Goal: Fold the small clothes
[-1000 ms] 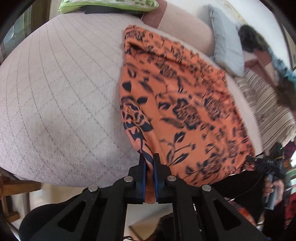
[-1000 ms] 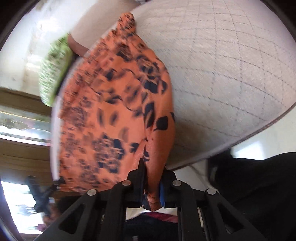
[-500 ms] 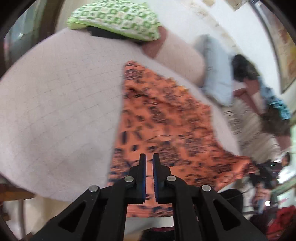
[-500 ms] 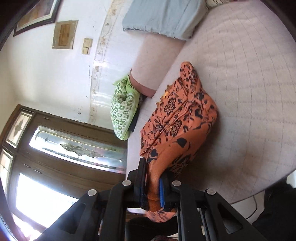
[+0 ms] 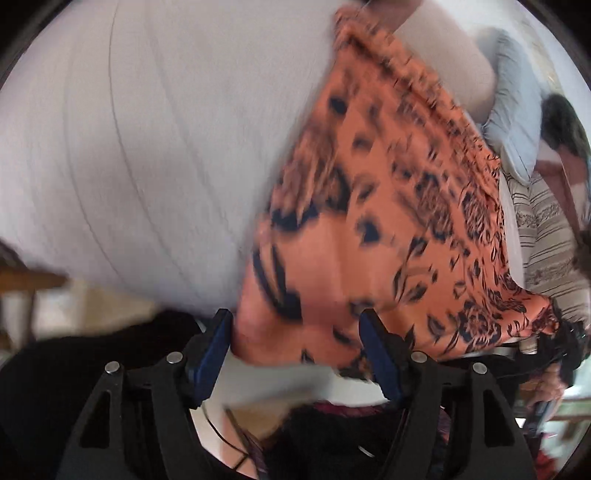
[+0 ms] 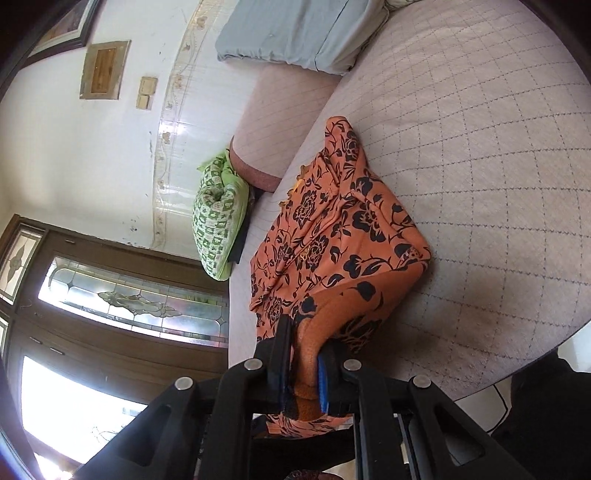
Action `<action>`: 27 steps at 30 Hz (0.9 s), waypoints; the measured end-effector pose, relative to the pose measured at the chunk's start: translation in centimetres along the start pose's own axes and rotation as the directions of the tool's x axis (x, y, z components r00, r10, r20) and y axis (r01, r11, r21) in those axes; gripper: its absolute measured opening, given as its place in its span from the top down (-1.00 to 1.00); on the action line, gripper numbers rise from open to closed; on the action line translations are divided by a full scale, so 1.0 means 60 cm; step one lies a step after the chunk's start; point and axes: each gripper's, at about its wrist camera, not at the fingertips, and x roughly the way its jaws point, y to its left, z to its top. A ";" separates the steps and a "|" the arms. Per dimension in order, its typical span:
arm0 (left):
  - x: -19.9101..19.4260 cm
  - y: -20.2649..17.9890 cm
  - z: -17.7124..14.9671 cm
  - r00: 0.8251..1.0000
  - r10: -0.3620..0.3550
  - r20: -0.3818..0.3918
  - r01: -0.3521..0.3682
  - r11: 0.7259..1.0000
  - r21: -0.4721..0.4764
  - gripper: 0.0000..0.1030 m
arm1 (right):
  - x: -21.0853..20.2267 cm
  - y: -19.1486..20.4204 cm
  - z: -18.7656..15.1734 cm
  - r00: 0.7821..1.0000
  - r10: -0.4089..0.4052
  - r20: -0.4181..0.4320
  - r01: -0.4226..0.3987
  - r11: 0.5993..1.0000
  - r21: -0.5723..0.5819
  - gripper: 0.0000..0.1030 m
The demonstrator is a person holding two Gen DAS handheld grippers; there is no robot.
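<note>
Quilted bed [image 6: 480,147], white wall [image 6: 74,155]

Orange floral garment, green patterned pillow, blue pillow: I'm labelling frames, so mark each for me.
orange floral garment [image 6: 332,236], right wrist view, middle of its flat part
green patterned pillow [image 6: 218,218], right wrist view, its printed face
blue pillow [image 6: 295,29], right wrist view, its top face

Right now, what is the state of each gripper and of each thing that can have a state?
Left gripper: jaws just opened, orange cloth between them, not pinched.
Right gripper: shut on the cloth's corner.
Orange cloth: partly folded, lying on the bed.
Green pillow: lying at the bed's edge.
</note>
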 end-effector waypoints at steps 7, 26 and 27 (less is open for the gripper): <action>0.016 -0.001 -0.018 0.998 -0.059 -0.003 0.059 0.998 0.010 0.68 | -0.010 -0.005 -0.001 1.000 -0.017 0.007 0.017 1.000 0.006 0.76; -0.065 -0.038 0.009 0.983 -0.095 0.160 0.078 0.991 0.111 0.85 | -0.002 0.012 0.011 1.000 -0.021 -0.007 0.021 0.999 -0.033 0.76; -0.073 -0.043 0.014 0.980 -0.108 0.168 0.088 0.989 0.122 0.85 | -0.002 0.016 0.015 1.000 -0.018 -0.009 0.017 0.999 -0.035 0.76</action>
